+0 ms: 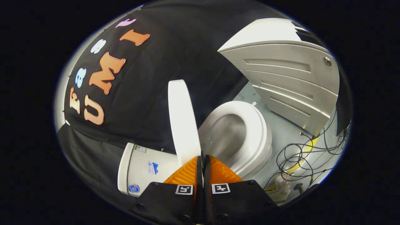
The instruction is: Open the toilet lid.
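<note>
The toilet lid (182,120) stands raised, edge-on, just ahead of the gripper (203,159), with the seat (259,131) and open bowl beside it and the tank (142,170) on its other side. The jaws look closed together, or nearly so, and whether they pinch the lid's rim is hard to tell. The risk is that a lid short of its resting lean drops back onto the seat once let go. Loose cables (300,156) on the floor near the grey cabinet (290,81) could snag a careless withdrawal.

The black-bodied tongs (202,157) with ribbed orange fingers (187,173) are pressed together, only a thin slit between the tips, nothing clamped, pointing straight ahead.
</note>
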Motion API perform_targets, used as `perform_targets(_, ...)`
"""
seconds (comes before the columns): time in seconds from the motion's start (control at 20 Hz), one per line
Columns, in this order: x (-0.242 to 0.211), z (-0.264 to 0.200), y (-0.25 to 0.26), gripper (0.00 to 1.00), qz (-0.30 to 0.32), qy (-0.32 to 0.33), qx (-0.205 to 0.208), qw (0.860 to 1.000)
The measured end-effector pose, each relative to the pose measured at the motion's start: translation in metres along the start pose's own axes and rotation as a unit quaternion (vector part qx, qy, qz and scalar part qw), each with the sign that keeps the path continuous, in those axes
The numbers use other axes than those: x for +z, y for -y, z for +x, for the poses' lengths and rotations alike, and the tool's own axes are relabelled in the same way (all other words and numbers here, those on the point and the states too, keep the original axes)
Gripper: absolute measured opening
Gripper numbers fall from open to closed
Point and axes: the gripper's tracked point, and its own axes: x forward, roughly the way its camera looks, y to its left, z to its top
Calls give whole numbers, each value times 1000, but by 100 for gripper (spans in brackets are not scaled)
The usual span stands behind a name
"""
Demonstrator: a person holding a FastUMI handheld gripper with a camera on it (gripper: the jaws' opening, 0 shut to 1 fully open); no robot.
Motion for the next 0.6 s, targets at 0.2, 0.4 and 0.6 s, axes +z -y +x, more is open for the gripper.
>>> perform_targets(0.2,-5,-3,-22,9,-30,8,1,1000)
perform_targets(0.4,-10,-8,-46,8,-42,14,9,999)
perform_targets(0.6,-14,-16,-62,9,-67,18,13,997)
